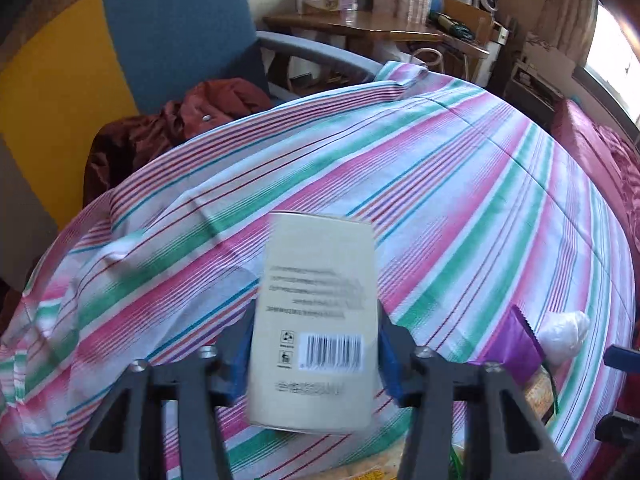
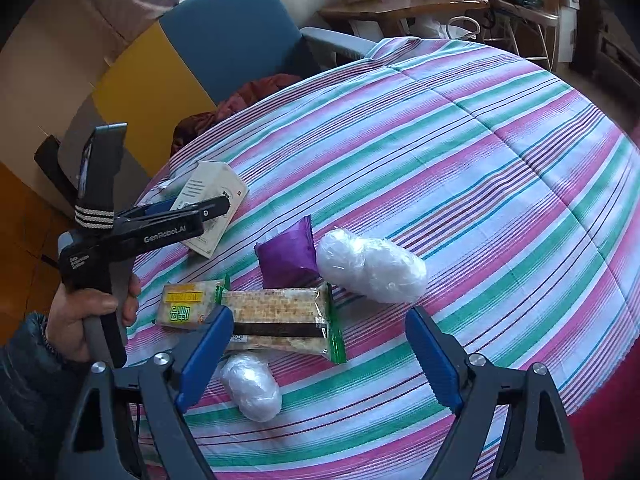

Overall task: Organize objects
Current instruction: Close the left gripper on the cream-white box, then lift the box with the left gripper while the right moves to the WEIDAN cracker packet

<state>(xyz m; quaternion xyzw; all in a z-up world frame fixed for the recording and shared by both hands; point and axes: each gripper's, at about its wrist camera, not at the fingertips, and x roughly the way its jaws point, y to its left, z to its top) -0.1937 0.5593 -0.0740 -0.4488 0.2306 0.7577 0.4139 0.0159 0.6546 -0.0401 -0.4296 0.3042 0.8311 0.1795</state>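
Observation:
My left gripper [image 1: 314, 344] is shut on a beige box [image 1: 316, 312] with a barcode and holds it over the striped cloth [image 1: 460, 184]. The right wrist view shows that gripper [image 2: 200, 210] and the box [image 2: 210, 200] at the left. My right gripper [image 2: 320, 344] is open and empty above two cracker packs [image 2: 276, 316], [image 2: 186, 304]. A purple packet [image 2: 286, 258] lies beside a large white wrapped bundle [image 2: 372, 266]. A smaller white bundle [image 2: 252, 386] lies near my right gripper's left finger.
The striped cloth [image 2: 480, 140] covers a round table. A blue and yellow chair [image 2: 224, 36] with a dark red garment [image 1: 172, 128] stands behind it. A wooden desk [image 2: 404, 4] with boxes is at the back. A red bedspread [image 1: 592, 148] lies to the right.

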